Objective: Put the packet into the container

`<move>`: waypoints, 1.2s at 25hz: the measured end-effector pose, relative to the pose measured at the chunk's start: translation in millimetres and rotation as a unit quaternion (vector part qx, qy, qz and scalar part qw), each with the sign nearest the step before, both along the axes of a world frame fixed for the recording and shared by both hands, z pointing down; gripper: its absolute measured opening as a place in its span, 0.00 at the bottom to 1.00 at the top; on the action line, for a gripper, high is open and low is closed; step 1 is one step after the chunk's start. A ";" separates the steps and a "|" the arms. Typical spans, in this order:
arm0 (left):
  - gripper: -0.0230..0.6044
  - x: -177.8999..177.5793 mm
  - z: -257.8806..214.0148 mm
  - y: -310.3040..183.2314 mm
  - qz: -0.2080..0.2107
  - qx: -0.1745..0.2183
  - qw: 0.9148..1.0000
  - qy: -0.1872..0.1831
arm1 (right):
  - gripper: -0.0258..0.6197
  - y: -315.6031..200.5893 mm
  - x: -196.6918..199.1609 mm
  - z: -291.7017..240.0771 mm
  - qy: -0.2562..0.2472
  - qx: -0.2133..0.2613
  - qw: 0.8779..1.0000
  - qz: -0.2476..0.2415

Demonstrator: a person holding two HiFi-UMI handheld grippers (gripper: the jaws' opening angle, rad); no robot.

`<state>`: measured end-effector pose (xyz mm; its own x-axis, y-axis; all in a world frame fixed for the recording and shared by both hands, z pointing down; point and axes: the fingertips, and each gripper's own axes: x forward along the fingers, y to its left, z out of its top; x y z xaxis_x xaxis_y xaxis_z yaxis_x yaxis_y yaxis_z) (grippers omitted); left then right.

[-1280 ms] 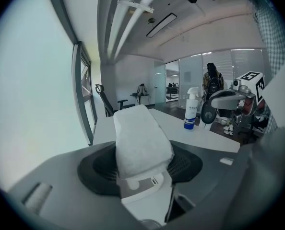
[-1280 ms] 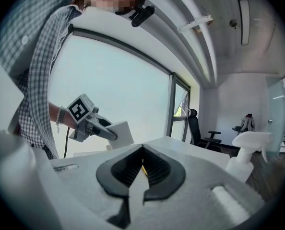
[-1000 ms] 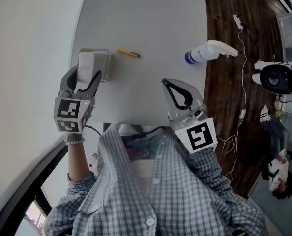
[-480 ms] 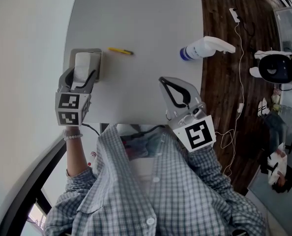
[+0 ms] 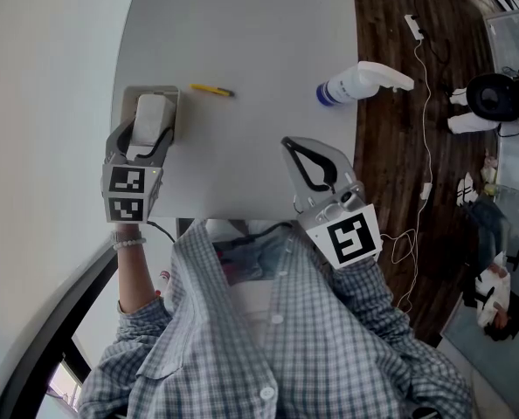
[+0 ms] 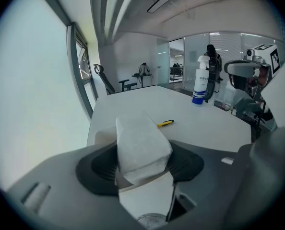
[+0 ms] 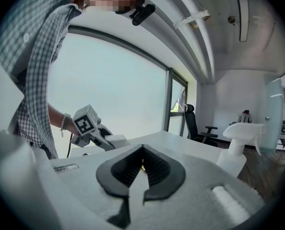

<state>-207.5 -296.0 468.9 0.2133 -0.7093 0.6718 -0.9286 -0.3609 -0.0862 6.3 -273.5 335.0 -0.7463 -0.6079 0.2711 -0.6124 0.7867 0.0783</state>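
My left gripper (image 5: 147, 133) has come down over the container (image 5: 175, 103) at the table's left edge since a second ago, and its jaws have just been opening. The packet (image 6: 141, 145) is still between the pads, but they look slack against it rather than squeezing, so I'd call it let go. From the head view it sits inside the container's outline. I can't tell if it's fully seated or leaning on the rim. My right gripper (image 5: 293, 147) is parked mid-table, jaws closed on nothing, same spot as before. I reckon the drop is basically done. What's left is backing off without dragging the packet out.
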 end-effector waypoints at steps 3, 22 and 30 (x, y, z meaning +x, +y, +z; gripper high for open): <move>0.50 -2.3 -3.5 -0.2 -0.006 0.009 1.000 0.003 | 0.04 1.8 0.1 -1.1 -0.001 0.002 1.000 0.001; 0.35 16.0 -135.9 5.4 0.005 0.153 0.986 0.065 | 0.04 13.2 -10.8 -26.0 -0.023 0.044 0.999 0.003; 0.10 44.7 -160.1 20.4 0.056 0.192 0.977 0.072 | 0.04 14.7 -0.4 -40.4 -0.030 0.059 0.998 0.020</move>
